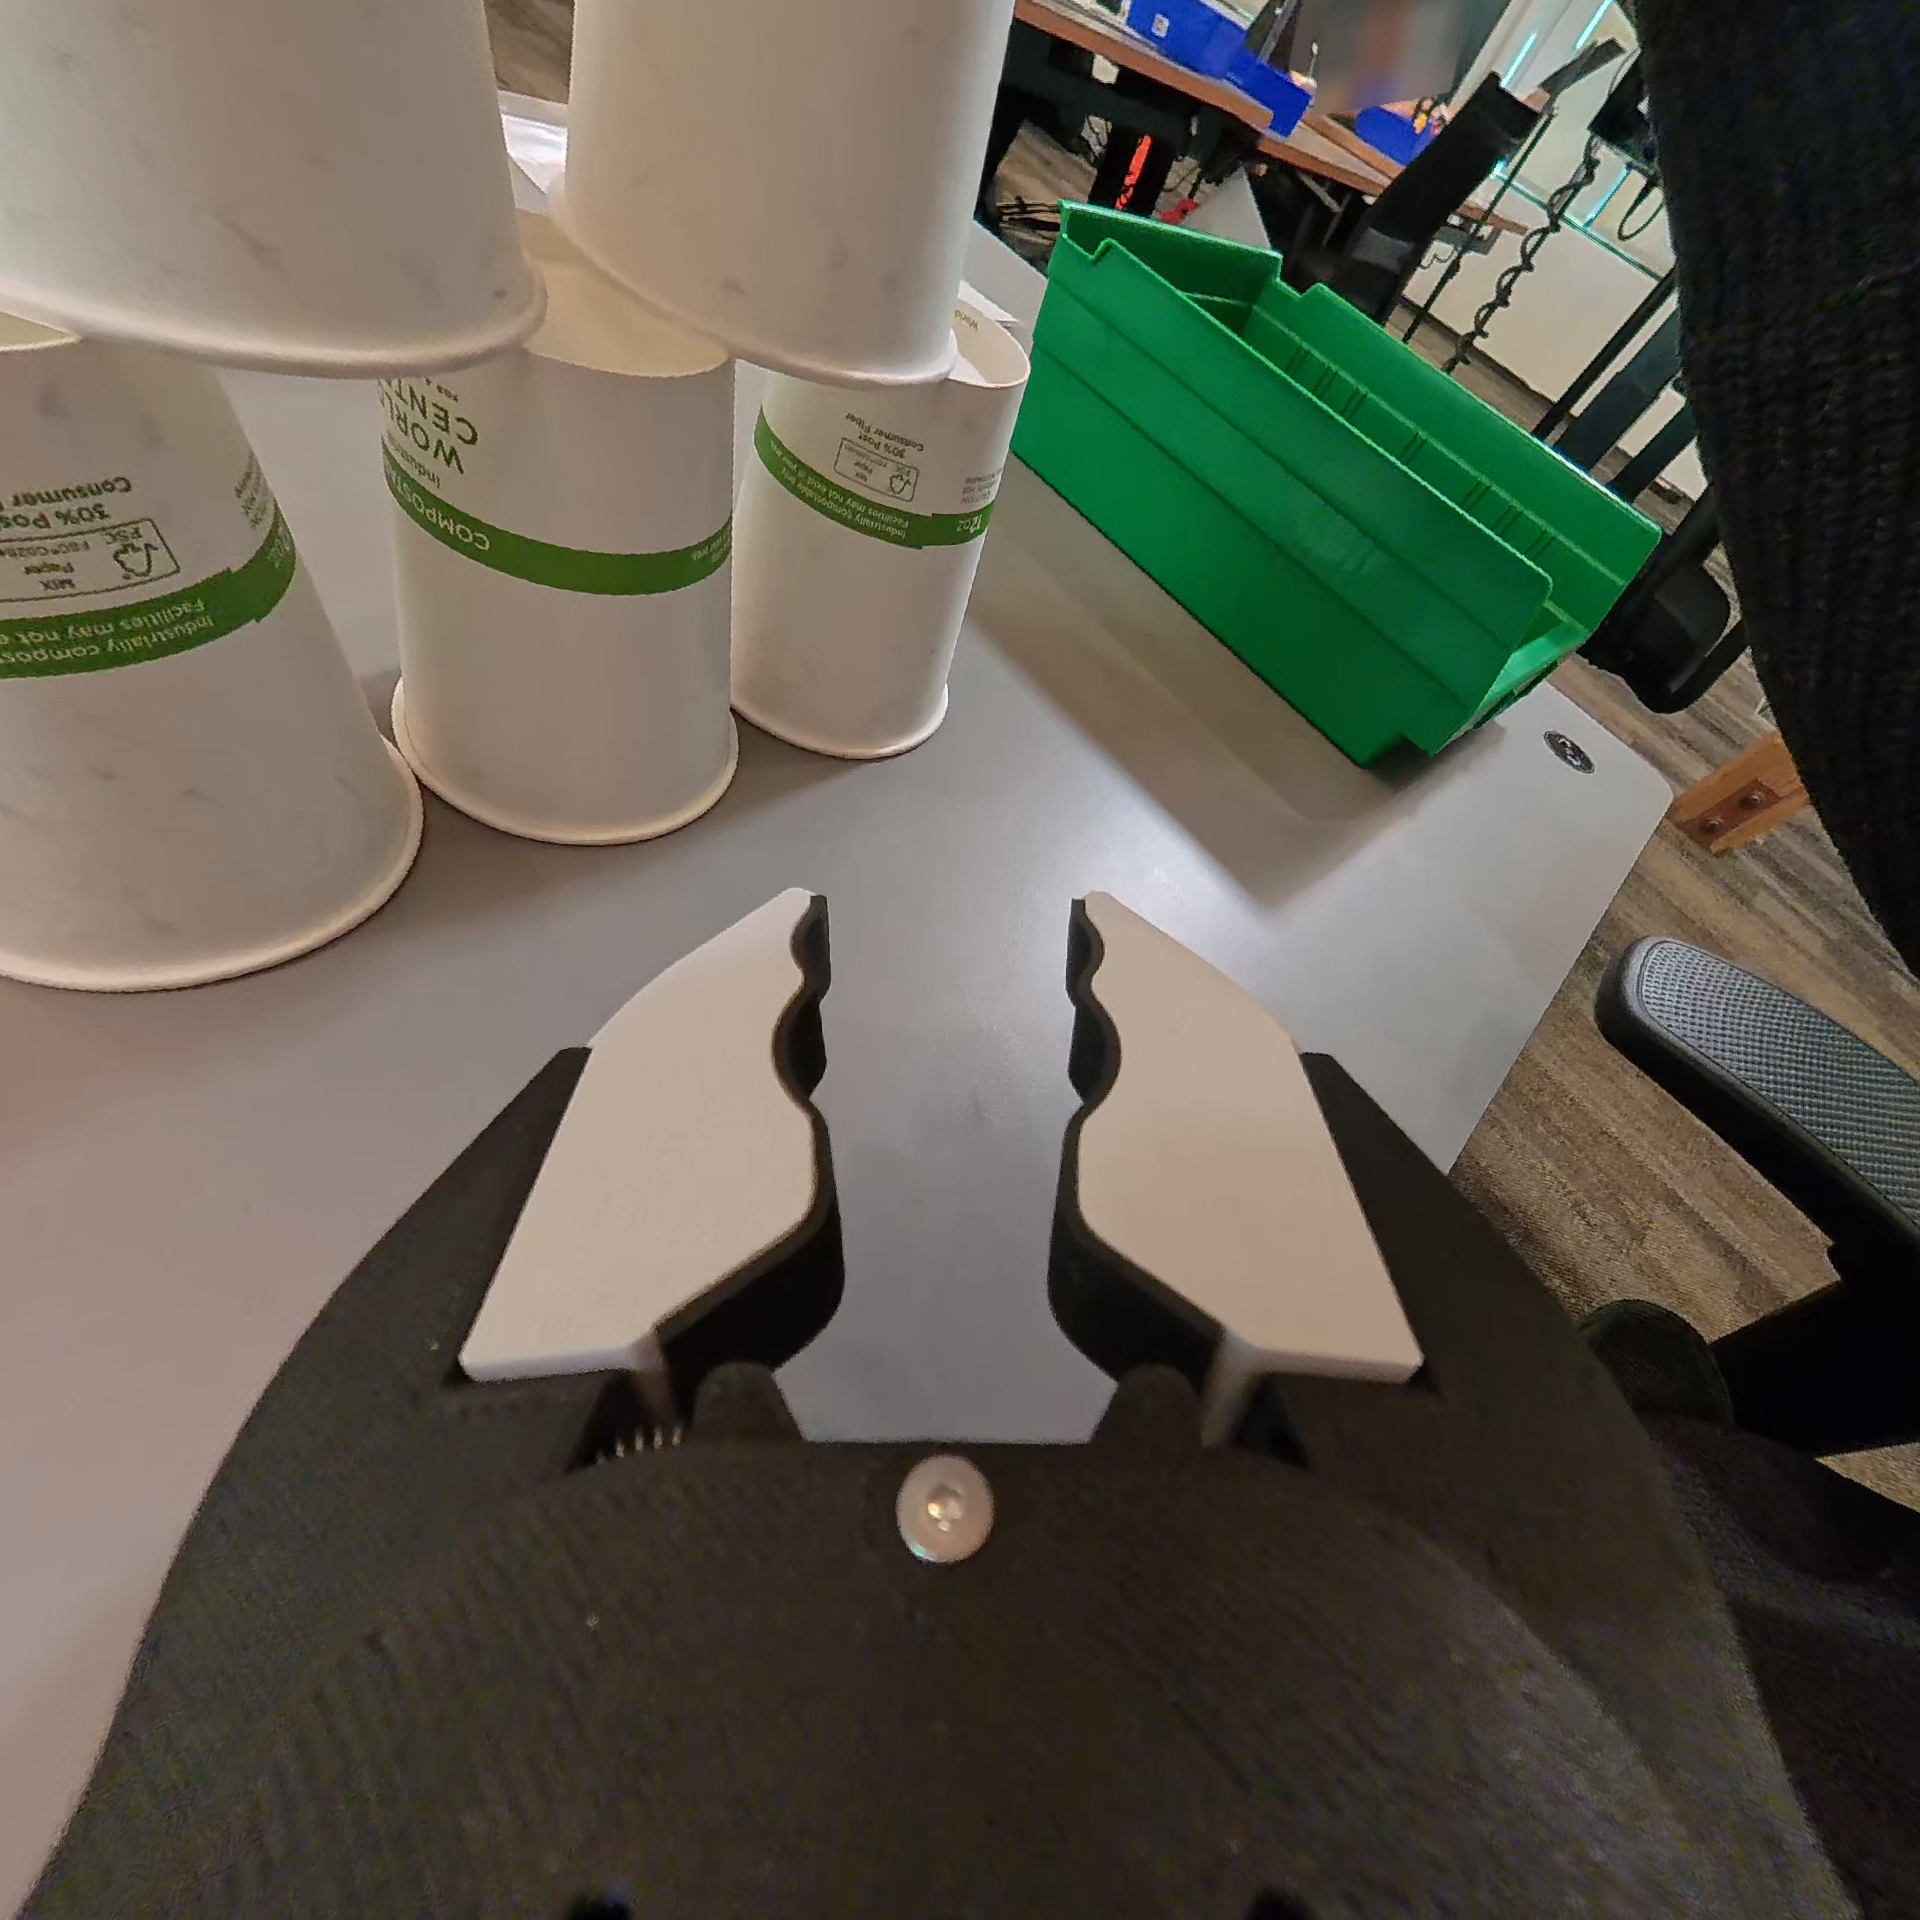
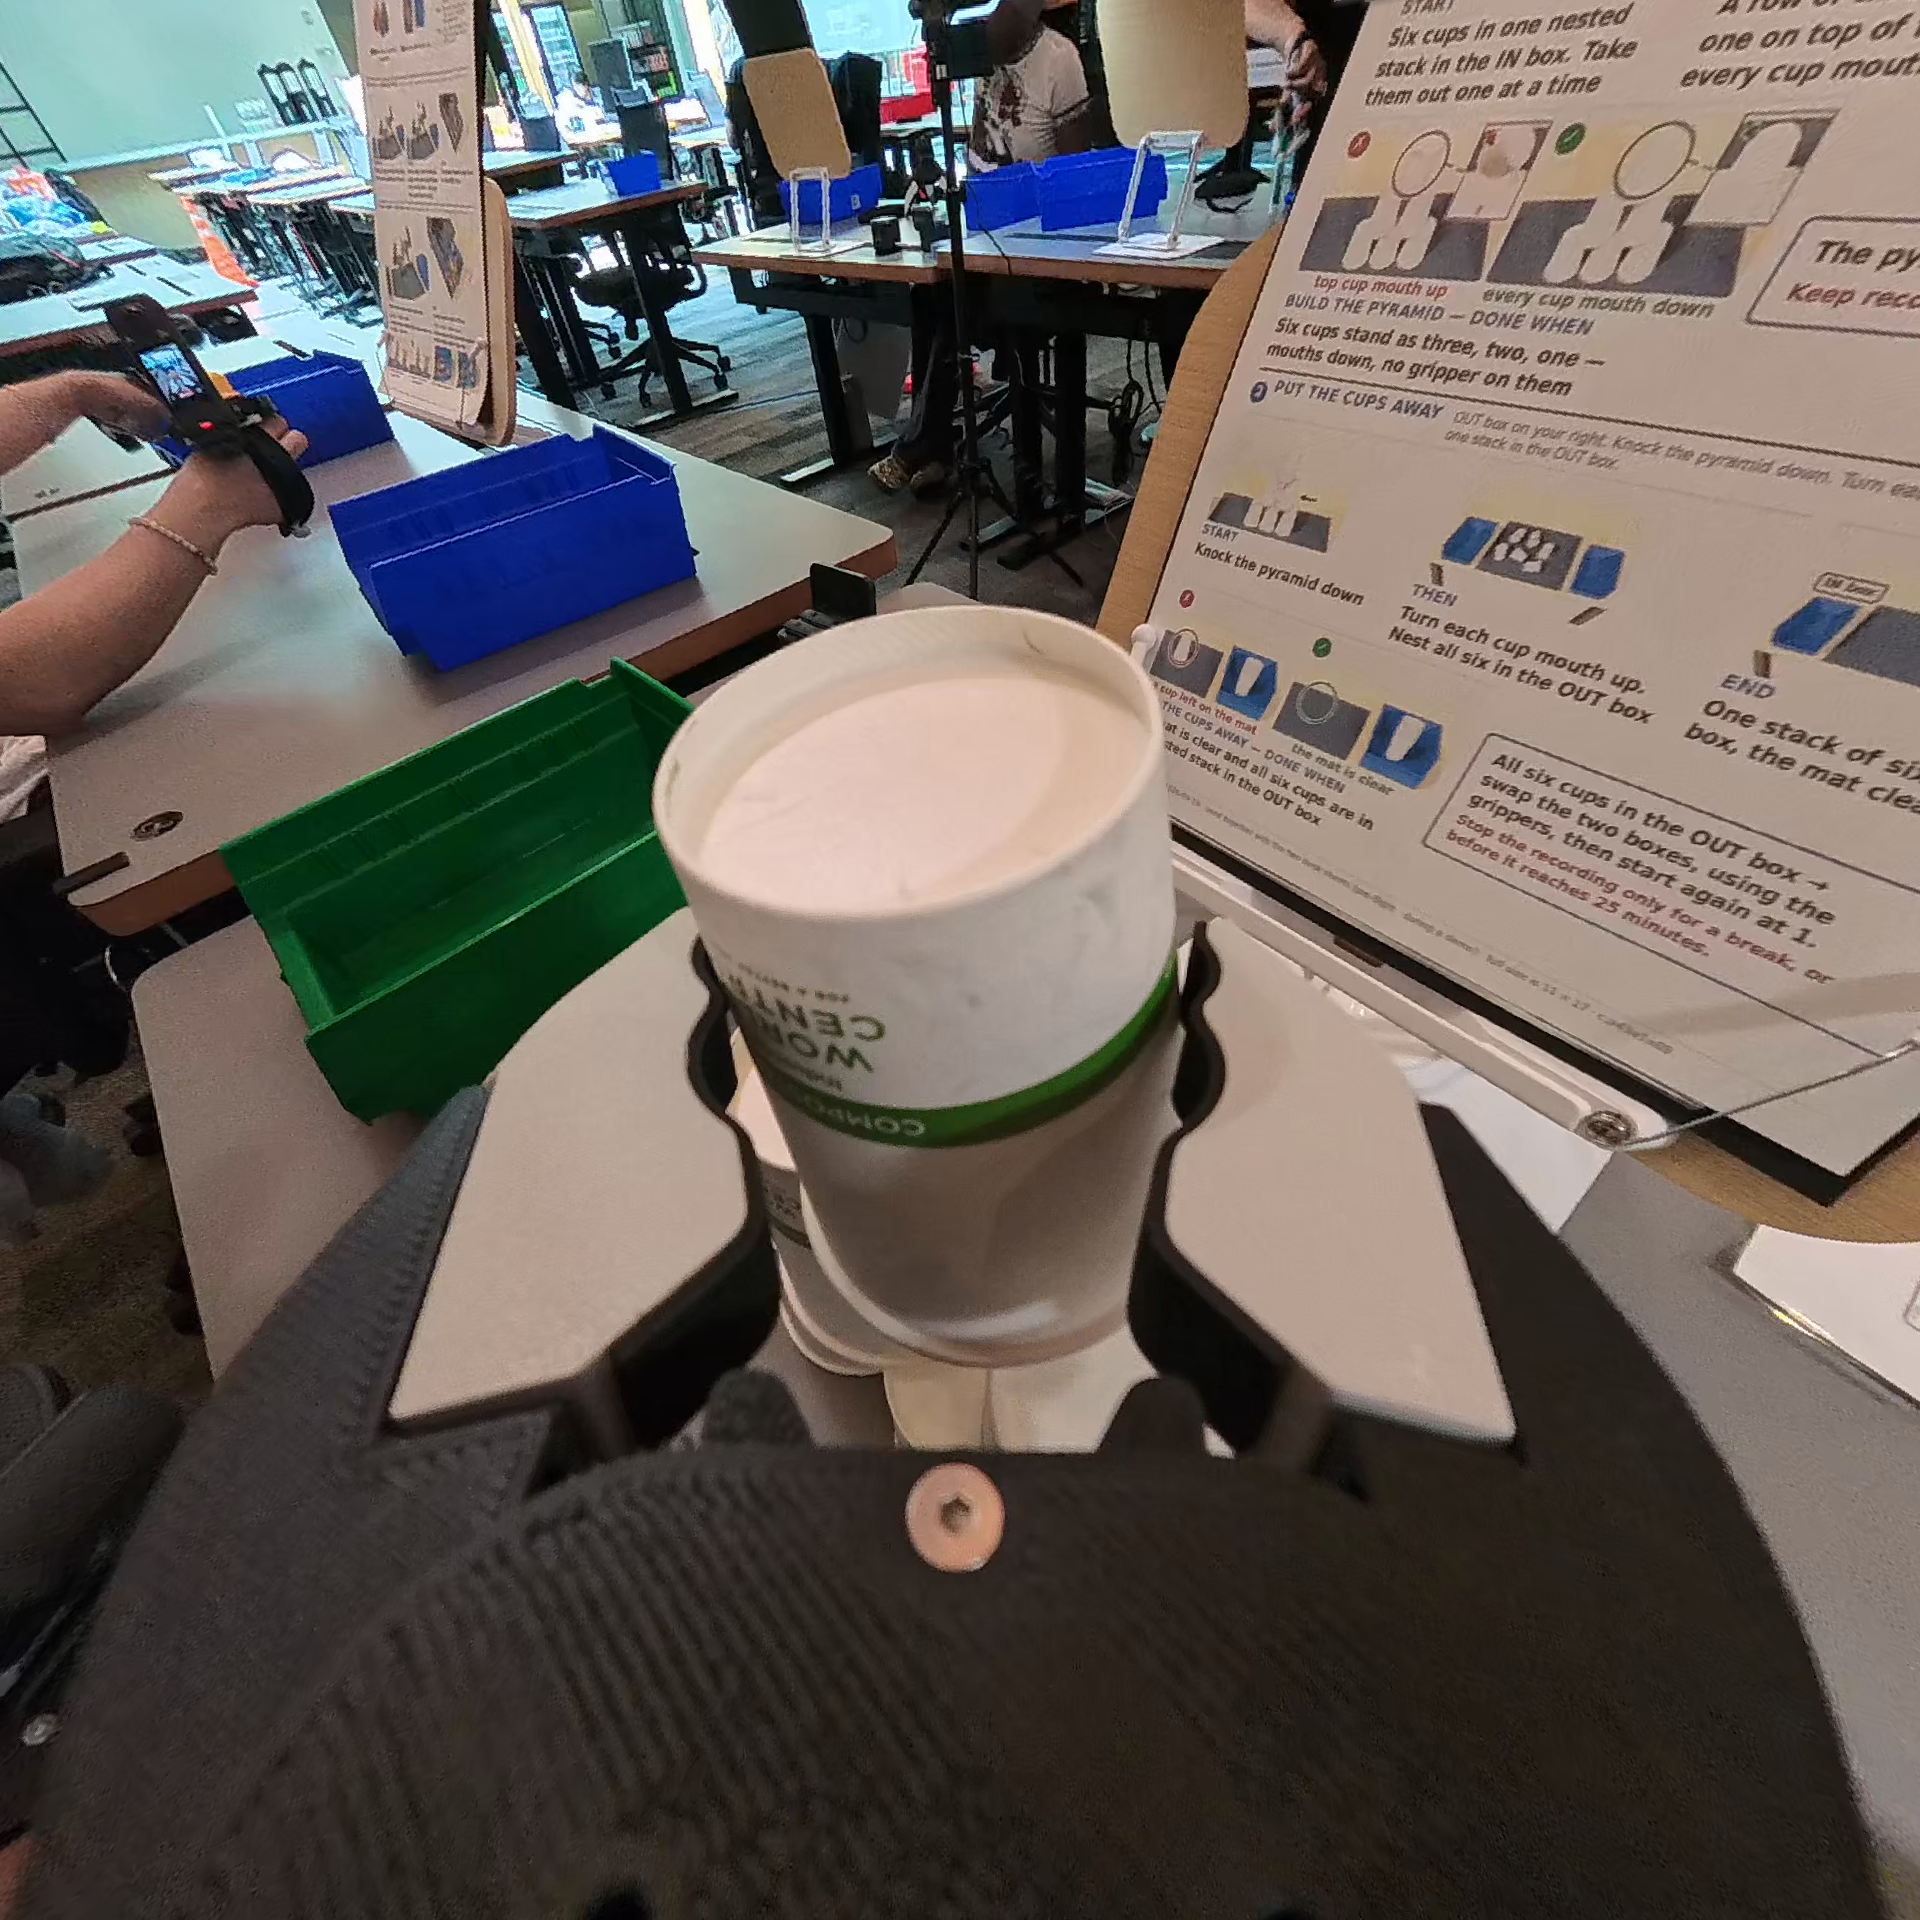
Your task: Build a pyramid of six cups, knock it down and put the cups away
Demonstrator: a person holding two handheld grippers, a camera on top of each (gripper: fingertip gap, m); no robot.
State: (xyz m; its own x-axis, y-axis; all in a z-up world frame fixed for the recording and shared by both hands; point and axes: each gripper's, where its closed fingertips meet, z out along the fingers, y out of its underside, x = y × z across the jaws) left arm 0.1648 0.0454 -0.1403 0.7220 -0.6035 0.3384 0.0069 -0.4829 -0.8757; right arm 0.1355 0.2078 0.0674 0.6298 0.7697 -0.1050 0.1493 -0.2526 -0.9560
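**Inverted paper cup gripped above a cup stack**

The white paper cup [image 2: 925, 935] with a green band was upside down, its recessed base facing the camera, tilted slightly left. The right hand-held gripper [image 2: 940, 1049] was closed on its sides, just below the green band, above other white cups [image 2: 831, 1340] glimpsed beneath. A green bin [image 2: 436, 914] sat on the grey tabletop [image 2: 249, 1143] to its left, an instruction board [image 2: 1558, 623] to its right.

The left hand-held gripper [image 1: 948, 997] hovered low over the tabletop [image 1: 1195, 790], jaws apart and empty. Ahead to its left stood three mouth-down cups in a row [image 1: 566, 623], with two more cups [image 1: 790, 177] resting on them. A green bin [image 1: 1299, 520] lay to the right.
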